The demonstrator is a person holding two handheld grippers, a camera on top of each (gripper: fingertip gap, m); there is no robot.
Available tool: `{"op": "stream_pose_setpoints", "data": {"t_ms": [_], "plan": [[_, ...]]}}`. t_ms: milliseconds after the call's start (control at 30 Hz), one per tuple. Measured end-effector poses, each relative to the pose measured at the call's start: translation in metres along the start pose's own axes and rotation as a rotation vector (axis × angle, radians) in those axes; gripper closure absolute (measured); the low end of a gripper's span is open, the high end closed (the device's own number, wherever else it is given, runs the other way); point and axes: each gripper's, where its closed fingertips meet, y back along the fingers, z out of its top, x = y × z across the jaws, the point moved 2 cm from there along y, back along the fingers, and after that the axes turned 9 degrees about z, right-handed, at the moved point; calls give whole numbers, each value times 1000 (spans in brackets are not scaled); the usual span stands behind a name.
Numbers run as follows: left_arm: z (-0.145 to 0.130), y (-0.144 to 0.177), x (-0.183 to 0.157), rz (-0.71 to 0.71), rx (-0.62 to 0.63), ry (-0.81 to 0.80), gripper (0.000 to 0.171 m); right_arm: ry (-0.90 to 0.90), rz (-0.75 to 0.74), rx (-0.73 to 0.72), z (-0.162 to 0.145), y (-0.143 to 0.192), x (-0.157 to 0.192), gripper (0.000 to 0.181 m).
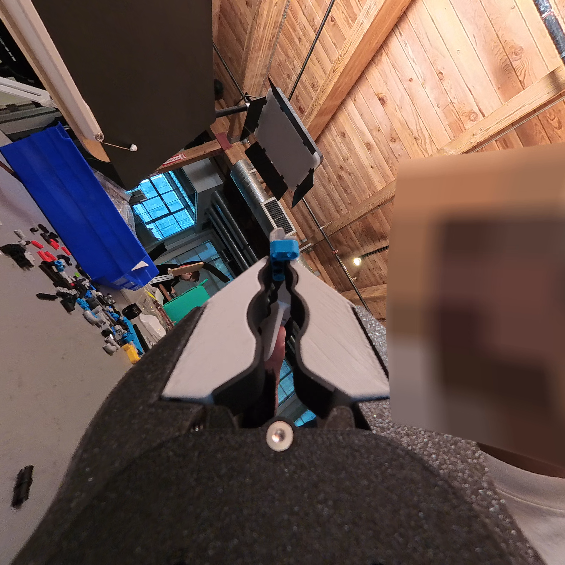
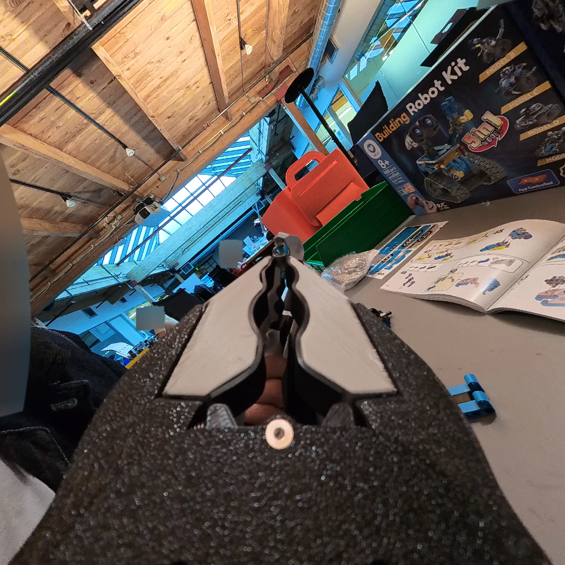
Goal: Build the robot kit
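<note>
My left gripper [image 1: 279, 264] is shut on a small blue building-toy piece [image 1: 283, 248] with holes and a pale grey part on its end. It is lifted off the table and tilted up toward the wooden ceiling. My right gripper [image 2: 282, 255] is shut on a small grey and black toy piece [image 2: 289, 244], also raised and tilted. A person's fingers show through the gap behind each pair of jaws. Many loose black, red, blue and grey toy parts [image 1: 76, 290] lie on the grey table [image 1: 46, 382] at the left.
A blue bin [image 1: 76, 208] stands behind the loose parts. In the right wrist view an open instruction booklet [image 2: 477, 269], a toy kit box [image 2: 467, 128], a green tray [image 2: 360, 226], an orange case [image 2: 312, 195], a plastic bag [image 2: 348, 269] and a blue part [image 2: 470, 397] sit on the table. The grippers are tip to tip, or close to it.
</note>
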Motion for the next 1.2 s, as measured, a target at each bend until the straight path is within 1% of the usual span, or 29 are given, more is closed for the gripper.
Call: {"op": "stream_pose_setpoints", "data": {"t_ms": [500, 600, 700, 800, 867, 1133, 1200], "plan": [[-5, -1, -3, 12, 21, -54, 165, -47, 51, -2, 1, 2, 2, 176], [-6, -1, -5, 25, 33, -99, 165, -51, 59, 10, 1, 1, 3, 176], [-7, 0, -4, 51, 43, -148, 165, -97, 76, 6, 1, 2, 2, 177], [-3, 2, -6, 49, 12, -159, 165, -85, 71, -6, 2, 3, 4, 177], [2, 4, -5, 50, -17, -145, 165, -42, 43, -16, 5, 5, 4, 178], [2, 5, -4, 67, -20, -163, 165, -47, 70, 27, -4, -2, 8, 177], [2, 4, -4, 91, -15, -201, 165, -37, 59, 34, -4, 0, 7, 177]]}}
